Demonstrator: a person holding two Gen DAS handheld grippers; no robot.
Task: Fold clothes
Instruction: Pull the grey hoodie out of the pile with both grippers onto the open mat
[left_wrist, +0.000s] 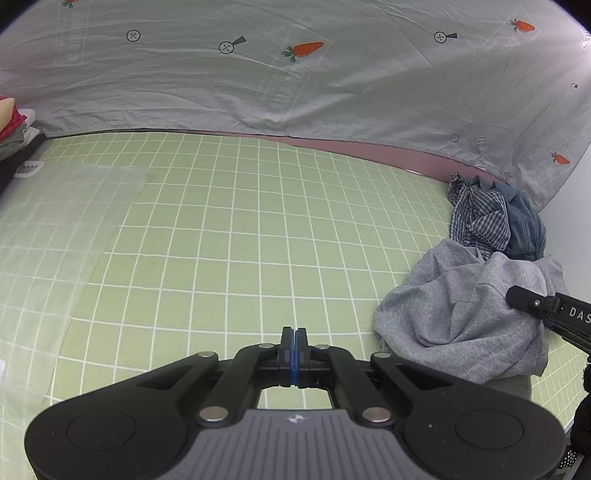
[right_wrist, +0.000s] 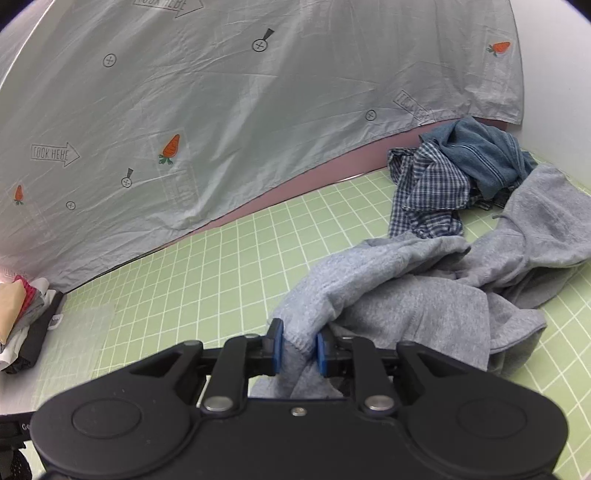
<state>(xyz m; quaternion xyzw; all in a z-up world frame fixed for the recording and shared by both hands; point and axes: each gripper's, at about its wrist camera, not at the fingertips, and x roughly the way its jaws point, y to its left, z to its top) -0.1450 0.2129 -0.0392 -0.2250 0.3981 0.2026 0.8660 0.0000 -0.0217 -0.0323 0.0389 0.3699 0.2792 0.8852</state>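
Observation:
A crumpled grey sweatshirt (left_wrist: 461, 314) (right_wrist: 424, 295) lies on the right side of a green grid mat (left_wrist: 221, 240) (right_wrist: 221, 266). My right gripper (right_wrist: 298, 345) is shut on a bunched edge of this sweatshirt, and the cloth fills the gap between its blue pads (right_wrist: 277, 345). In the left wrist view one right gripper finger (left_wrist: 532, 301) shows over the sweatshirt at the right edge. My left gripper (left_wrist: 294, 332) hovers over bare mat to the left of the sweatshirt, shut with nothing in it.
A blue checked shirt (left_wrist: 476, 214) (right_wrist: 428, 188) and a blue denim garment (left_wrist: 524, 221) (right_wrist: 480, 151) are heaped behind the sweatshirt. A stack of folded clothes (left_wrist: 11, 125) (right_wrist: 18, 321) sits at the far left. A carrot-print sheet (left_wrist: 258, 74) (right_wrist: 221, 110) hangs behind the mat.

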